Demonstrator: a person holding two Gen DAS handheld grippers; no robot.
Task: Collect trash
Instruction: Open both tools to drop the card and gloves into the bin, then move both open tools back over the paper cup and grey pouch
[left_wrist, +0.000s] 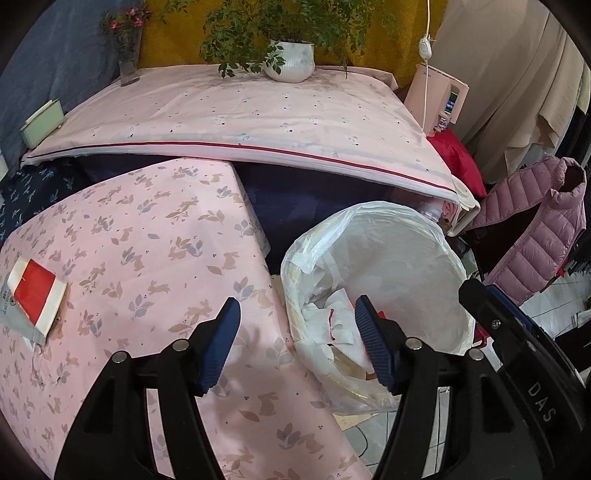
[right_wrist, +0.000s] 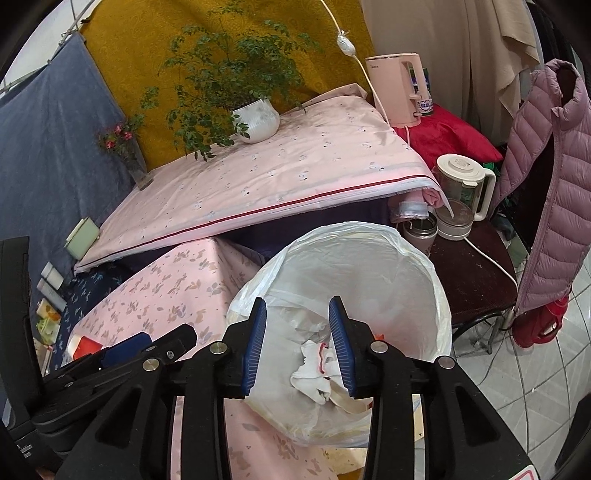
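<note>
bin (right_wrist: 436, 295) — mouth up | both claws agape — empty

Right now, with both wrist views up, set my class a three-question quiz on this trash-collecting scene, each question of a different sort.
1. True or false: the right gripper is shut on a tissue.
2. Multiple choice: the crumpled white tissue lies (A) on the pink rabbit-print cloth, (B) inside the bin's plastic liner, (C) beside the potted plant.
3. Fill in: the red and white packet on the rabbit-print cloth lies to the ____ of the left gripper.

Key: 1 false, both grippers are open and hold nothing; 2 B; 3 left.
</note>
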